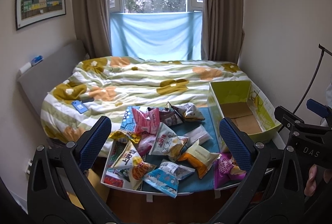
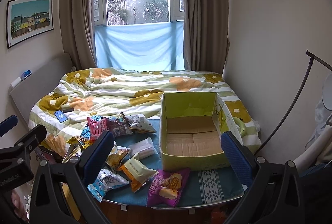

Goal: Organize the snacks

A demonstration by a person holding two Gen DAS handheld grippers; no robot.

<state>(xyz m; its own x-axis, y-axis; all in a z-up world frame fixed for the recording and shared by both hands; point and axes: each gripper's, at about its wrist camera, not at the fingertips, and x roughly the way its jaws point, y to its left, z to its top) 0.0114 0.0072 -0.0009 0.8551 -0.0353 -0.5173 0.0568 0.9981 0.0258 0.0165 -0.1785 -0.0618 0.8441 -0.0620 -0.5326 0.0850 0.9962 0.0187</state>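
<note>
Green cardboard box [image 2: 193,132] open on the surface [image 2: 215,184], snack packets [image 1: 164,143] heaped left of it, purple packet [image 2: 168,184] just before it, left tongs [image 1: 166,141] and right tongs [image 2: 168,151] both spread apart, holding nothing.

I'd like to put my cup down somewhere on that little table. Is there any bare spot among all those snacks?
Yes: the patterned cloth in front of the empty cardboard box, right of the purple chip bag, is bare. The left half is crowded with a heap of snack bags.

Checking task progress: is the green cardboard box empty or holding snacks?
Empty: the green cardboard box shows only bare cardboard floor; snack packets lie outside.
</note>
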